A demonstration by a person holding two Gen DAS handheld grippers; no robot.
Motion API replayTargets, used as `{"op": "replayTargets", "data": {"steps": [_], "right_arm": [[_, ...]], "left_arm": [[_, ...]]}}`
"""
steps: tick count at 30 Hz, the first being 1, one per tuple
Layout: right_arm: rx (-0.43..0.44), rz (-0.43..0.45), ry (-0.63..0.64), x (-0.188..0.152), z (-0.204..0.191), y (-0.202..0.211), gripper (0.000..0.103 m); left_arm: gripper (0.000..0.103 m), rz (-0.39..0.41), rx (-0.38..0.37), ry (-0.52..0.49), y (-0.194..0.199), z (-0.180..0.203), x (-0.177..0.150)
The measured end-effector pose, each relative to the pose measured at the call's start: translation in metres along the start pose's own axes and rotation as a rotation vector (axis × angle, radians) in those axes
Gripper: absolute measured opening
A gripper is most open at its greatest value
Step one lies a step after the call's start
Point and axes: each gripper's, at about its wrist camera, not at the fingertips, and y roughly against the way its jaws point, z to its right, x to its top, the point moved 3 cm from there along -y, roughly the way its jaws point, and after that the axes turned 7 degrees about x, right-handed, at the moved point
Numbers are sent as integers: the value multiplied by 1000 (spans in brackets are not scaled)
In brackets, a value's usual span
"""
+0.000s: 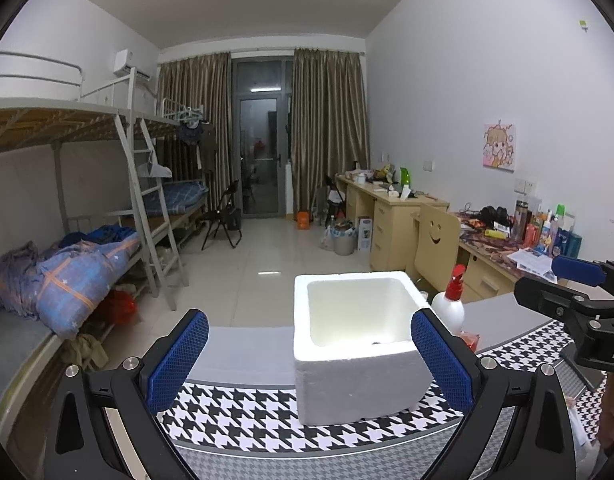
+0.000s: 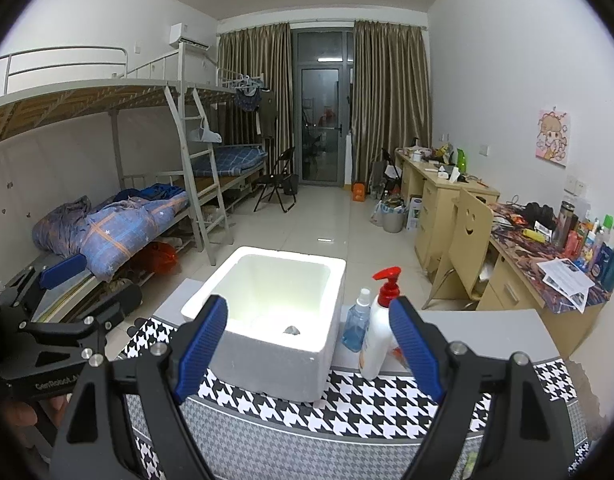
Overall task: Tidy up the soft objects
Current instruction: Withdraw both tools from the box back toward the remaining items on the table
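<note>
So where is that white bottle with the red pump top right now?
The white bottle with the red pump top stands on the table just right of the white foam box in the right wrist view, with a small clear blue bottle between them.

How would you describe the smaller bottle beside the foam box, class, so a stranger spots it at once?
Find the white foam box on the houndstooth cloth. Two bottles stand at its right. The one wanted is the clear blue spray bottle, shorter than the white pump bottle with the red top.

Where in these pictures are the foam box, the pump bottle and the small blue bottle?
foam box (image 2: 267,364): right wrist view, front wall.
pump bottle (image 2: 377,344): right wrist view, white body.
small blue bottle (image 2: 355,326): right wrist view, clear blue body.
</note>
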Motion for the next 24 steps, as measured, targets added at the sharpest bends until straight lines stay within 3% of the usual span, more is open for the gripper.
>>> {"op": "replayTargets", "data": {"steps": [24], "right_arm": [[-35,51,16,-24,6,73,86]], "left_arm": [[102,58,-54,-63,65,39,-14]]}}
